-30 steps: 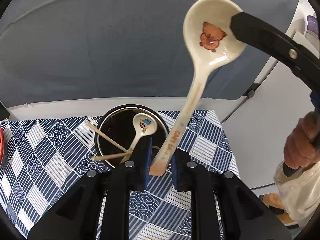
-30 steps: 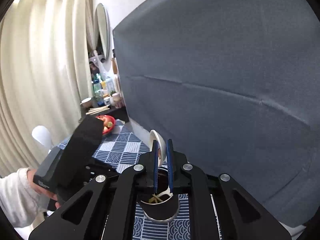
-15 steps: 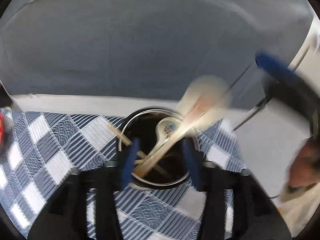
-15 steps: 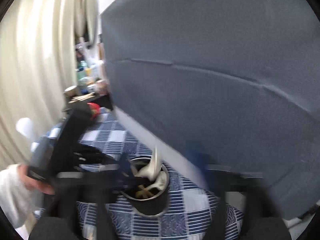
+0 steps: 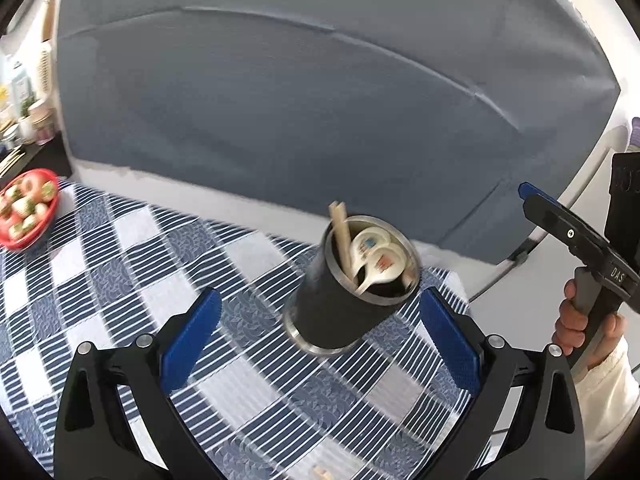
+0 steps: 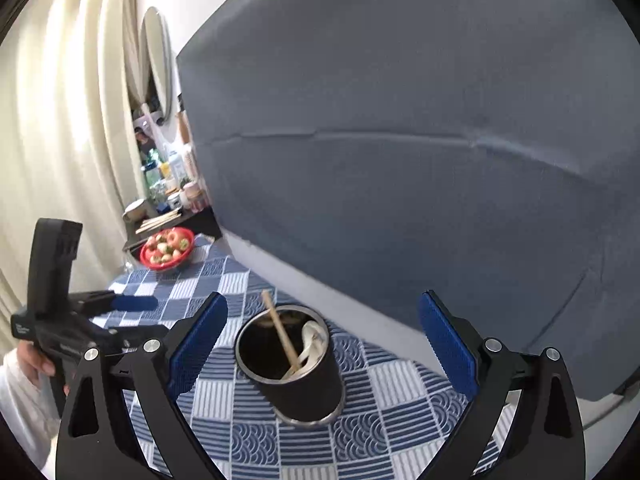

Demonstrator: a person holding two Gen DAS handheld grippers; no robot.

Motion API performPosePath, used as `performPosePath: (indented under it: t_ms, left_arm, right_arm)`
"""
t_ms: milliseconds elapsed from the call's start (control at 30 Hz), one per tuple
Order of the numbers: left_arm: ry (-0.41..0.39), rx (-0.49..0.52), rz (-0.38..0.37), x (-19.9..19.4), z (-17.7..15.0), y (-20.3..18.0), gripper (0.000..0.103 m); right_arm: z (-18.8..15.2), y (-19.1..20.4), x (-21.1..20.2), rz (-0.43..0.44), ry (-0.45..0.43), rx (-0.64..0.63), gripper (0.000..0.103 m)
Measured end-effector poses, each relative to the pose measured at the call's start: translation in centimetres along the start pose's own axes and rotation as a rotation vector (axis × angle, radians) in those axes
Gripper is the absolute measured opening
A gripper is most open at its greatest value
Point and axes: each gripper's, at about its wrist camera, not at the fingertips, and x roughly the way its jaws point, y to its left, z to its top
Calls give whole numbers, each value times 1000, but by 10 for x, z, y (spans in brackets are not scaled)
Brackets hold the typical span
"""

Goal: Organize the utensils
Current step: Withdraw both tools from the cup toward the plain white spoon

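We have both spoons standing bowl-up in the black cup on the checked cloth covering the counter, with the chopsticks leaning against the cup's left rim. Our left gripper has just been opening and now stands wide, nothing between its blue pads; our right gripper has likewise just spread wide and empty, with the cup sitting just ahead of it between the jaw lines. The main risk we see is knocking the cup: it is tall and narrow, loaded with long handles that poke above the rim, so a jaw brushing a chopstick or the cup wall while we pull back could tip it and spill everything. Both grippers are close to the cup from different sides, and each shows in the other's view, so they could also bump one another. A pale stick-like piece lies on the cloth at the near edge of the left view; we cannot tell what it is, but it may be a utensil left to collect. The red bowl of fruit sits well apart at the far left corner, and the grey padded panel stands behind the counter; neither blocks us.
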Motion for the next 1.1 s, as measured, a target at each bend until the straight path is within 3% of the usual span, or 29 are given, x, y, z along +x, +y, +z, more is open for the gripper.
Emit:
performPosePath:
  t_ms: [333, 567, 833, 1100]
  left_arm:
    - [109, -75, 83, -28, -60, 44, 97]
    - [121, -78, 186, -40, -94, 61, 97]
    - [209, -110, 206, -38, -138, 78, 97]
    - [301, -110, 126, -30, -177, 80, 97]
  right_arm:
    - [-36, 40, 15, 94, 130, -75, 92]
    - [-61, 59, 27, 143, 204, -97, 92]
    - [-99, 71, 41, 132, 283, -104, 92]
    - [-149, 93, 47, 171, 416, -186, 92]
